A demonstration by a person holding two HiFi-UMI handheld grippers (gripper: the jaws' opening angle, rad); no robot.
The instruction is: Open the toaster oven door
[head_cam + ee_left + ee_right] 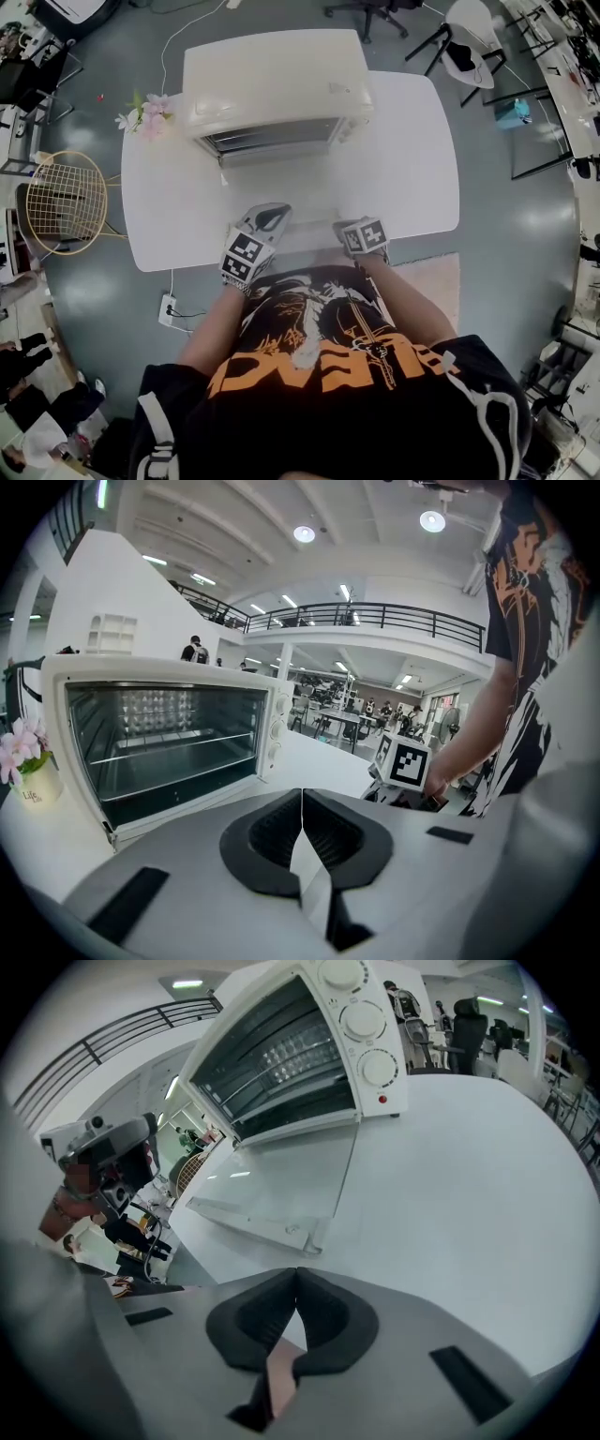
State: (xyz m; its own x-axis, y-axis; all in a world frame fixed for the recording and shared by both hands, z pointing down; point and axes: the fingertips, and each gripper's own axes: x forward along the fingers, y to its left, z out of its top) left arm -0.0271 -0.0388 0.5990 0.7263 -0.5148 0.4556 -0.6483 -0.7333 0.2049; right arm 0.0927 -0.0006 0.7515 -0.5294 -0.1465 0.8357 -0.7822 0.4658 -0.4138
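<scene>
A white toaster oven [272, 89] stands at the back of the white table [422, 169]. Its glass door [281, 1194] lies folded down flat in front of it, and the rack inside [159, 747] shows. Both grippers hover near the table's front edge, away from the door. My left gripper [265, 217] is shut with nothing between its jaws, as the left gripper view [302, 797] shows. The right gripper [361, 234] is also shut and empty, its tips [297, 1277] pointing at the door's front rim and handle [258, 1225].
A small pot of pink flowers [145, 114] sits at the table's back left corner beside the oven. A gold wire chair [64, 202] stands left of the table, and a power strip [169, 307] lies on the floor. Office chairs [469, 42] stand at the back right.
</scene>
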